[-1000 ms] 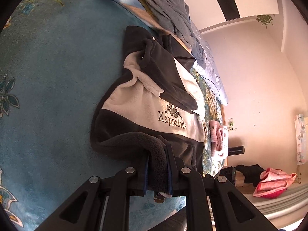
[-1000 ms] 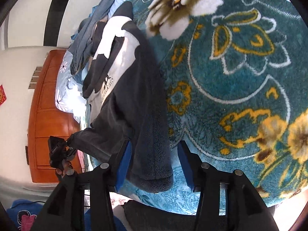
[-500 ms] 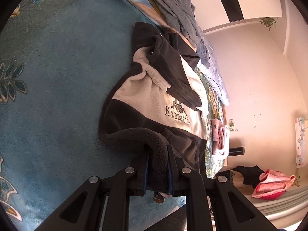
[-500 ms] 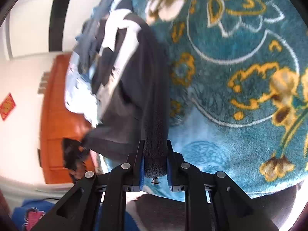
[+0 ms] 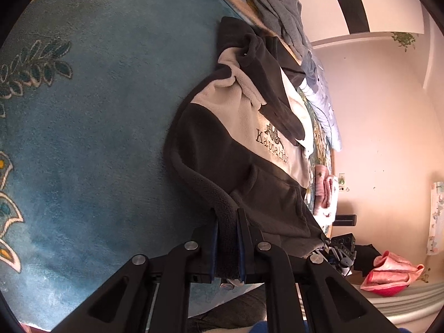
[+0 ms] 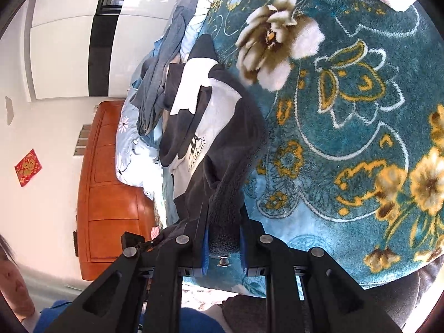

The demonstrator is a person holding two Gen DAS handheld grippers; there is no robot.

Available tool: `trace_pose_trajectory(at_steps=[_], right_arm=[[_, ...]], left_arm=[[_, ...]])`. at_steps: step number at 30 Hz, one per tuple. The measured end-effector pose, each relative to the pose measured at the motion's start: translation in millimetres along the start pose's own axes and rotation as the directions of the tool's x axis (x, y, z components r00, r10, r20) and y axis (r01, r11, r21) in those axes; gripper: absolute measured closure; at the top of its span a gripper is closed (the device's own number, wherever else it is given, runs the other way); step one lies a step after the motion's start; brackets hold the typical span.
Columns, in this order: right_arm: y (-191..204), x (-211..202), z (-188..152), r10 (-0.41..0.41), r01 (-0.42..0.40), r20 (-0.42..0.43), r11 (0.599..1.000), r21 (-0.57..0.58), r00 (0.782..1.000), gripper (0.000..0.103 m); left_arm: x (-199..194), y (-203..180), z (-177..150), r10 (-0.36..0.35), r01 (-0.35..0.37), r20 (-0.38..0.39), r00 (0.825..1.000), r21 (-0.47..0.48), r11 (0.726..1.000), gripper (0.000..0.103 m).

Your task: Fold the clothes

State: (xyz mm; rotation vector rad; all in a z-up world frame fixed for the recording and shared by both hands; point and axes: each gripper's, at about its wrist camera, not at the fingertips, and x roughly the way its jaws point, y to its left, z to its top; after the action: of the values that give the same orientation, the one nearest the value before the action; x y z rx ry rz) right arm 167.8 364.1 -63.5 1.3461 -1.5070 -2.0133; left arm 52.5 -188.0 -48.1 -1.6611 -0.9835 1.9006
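Note:
A dark grey and cream fleece hoodie [image 5: 236, 138] with a "Kappa kids" logo lies on a teal flowered blanket [image 5: 97, 138]. My left gripper [image 5: 227, 227] is shut on its thick bottom hem at one corner. My right gripper [image 6: 223, 222] is shut on the same hem at the other corner; the hoodie [image 6: 222, 127] stretches away from it across the blanket [image 6: 347, 125]. A sleeve lies folded over the chest. The hem is lifted a little off the blanket at both grippers.
Grey garments [image 5: 280, 8] and a pale blue floral quilt [image 6: 133, 144] lie beyond the hoodie. Folded pink cloth [image 5: 324, 191] sits at the bed's edge. An orange wooden headboard [image 6: 111, 194] and a person's face [image 6: 14, 280] show in the right view.
My right gripper closed on the hoodie's hem; it was open around it a second ago. Both grippers have pulled the hem back, stretching the hoodie.

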Motion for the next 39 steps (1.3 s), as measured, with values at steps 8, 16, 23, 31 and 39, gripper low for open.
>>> trace_pose_trajectory(at_steps=[8,16,23,31,39], right_arm=[[51.7,-0.6,41.6,0.125,-0.121,0.028,0.988,-0.099,0.992,0.085],[106.9,36.8,156.6,0.143,-0.137,0.049,0.984,-0.113,0.988,0.085],[91.6,101.3,229.1,0.018,-0.017,0.044,1.0,-0.006,0.999,0.085],[52.2,138.9,253.3,-0.063,0.06,0.02,0.992,0.114,0.998,0.082],[80.4,122.6,246.1,-0.029,0.029,0.028,0.999,0.013,0.999,0.068]], left_arm=[[-11.9,-43.8,55.3,-0.103,0.101,0.03,0.994,0.052,0.994,0.092],[-12.3,-72.7,166.0,-0.209,0.212,0.178,0.962,0.0,0.977,0.092],[47.4,-33.1,251.3,-0.199,0.239,0.189,0.962,-0.22,0.946,0.092],[97.4,0.3,277.0,-0.194,0.238,0.156,0.969,-0.349,0.906,0.085],[60.2,-32.0,271.1,-0.265,0.303,0.197,0.944,-0.198,0.932,0.035]])
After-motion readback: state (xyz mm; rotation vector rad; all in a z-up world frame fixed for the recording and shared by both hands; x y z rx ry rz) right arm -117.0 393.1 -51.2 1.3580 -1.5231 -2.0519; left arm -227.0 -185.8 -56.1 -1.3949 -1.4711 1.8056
